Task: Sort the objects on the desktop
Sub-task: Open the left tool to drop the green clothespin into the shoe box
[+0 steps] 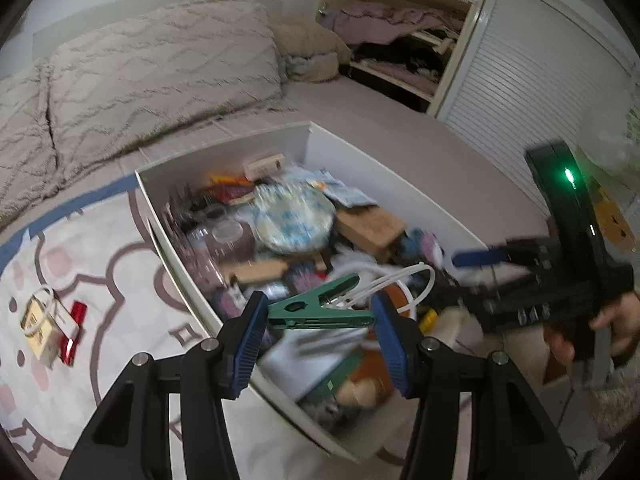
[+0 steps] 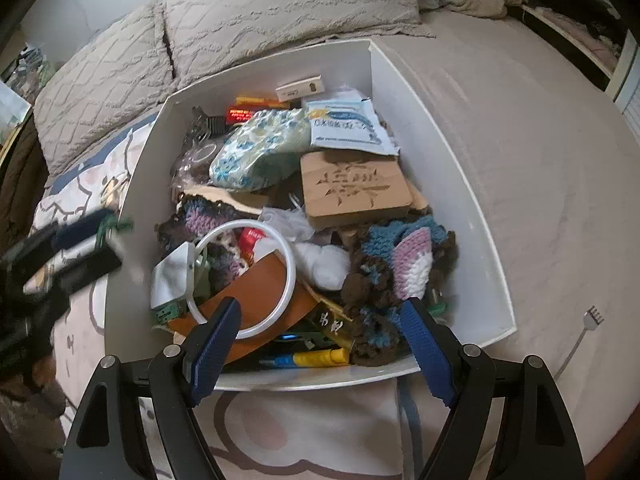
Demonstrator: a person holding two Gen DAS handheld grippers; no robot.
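One green clip (image 1: 320,308) is clenched crosswise in the left gripper (image 1: 318,320), its long axis spanning the pads, held over the white box (image 1: 352,152)'s near edge; the right gripper (image 2: 320,344) is splayed, released, above the box's near rim.

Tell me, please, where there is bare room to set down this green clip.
Widest: the plain sheet right of the white box, bare save a small fork. Also the printed blanket left of it, around the cable pack. The box itself is crammed.
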